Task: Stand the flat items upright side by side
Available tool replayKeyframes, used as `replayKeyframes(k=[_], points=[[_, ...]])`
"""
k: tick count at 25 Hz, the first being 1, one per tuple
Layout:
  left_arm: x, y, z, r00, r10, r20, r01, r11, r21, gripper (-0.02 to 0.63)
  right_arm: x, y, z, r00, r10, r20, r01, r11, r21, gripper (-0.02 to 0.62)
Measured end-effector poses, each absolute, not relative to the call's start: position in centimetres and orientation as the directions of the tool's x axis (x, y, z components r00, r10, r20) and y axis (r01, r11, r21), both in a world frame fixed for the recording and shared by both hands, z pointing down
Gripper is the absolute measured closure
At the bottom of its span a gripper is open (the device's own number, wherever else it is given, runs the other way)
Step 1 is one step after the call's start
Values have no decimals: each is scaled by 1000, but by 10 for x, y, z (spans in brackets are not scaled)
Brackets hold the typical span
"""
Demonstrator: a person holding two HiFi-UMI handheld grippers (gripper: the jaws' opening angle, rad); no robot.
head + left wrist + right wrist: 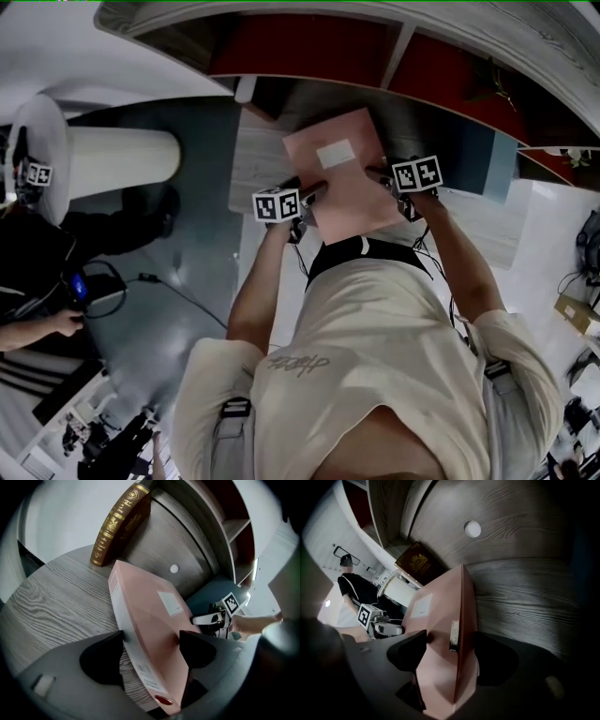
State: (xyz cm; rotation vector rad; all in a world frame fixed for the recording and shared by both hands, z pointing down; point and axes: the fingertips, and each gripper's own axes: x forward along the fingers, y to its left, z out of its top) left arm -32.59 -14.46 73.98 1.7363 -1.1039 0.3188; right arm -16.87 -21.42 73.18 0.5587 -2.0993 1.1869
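Observation:
A pink binder (342,173) with a white label is held tilted over the grey wooden shelf board (56,597), its white spine (124,616) turned to the left. My left gripper (152,653) is shut on the binder's near end, one pad on the spine side and one on the pink cover. My right gripper (450,653) is shut on the binder's (440,620) opposite edge by a small metal clasp. In the head view the left gripper (314,192) and the right gripper (384,176) flank the binder. A brown gilt book (119,524) leans against the back panel behind it.
The wooden back panel carries a round white plug (174,568). Red-backed shelf compartments (300,47) rise above the board. A white column (122,159) stands to the left, and another person (37,253) is on the floor side at the far left.

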Motion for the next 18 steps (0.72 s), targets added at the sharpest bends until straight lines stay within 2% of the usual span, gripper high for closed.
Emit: replayKeyframes(k=[10,18], points=[[-333,-156,659,481,-655,582,-857,-212,469,256,-168,-204,679,-762,-160,627,-579,602,-550,276],[-331,-151,597,441,-761,475,-884,-275,379,281,-164,-197,630,-762,-265,590,-556,736,-388,279]])
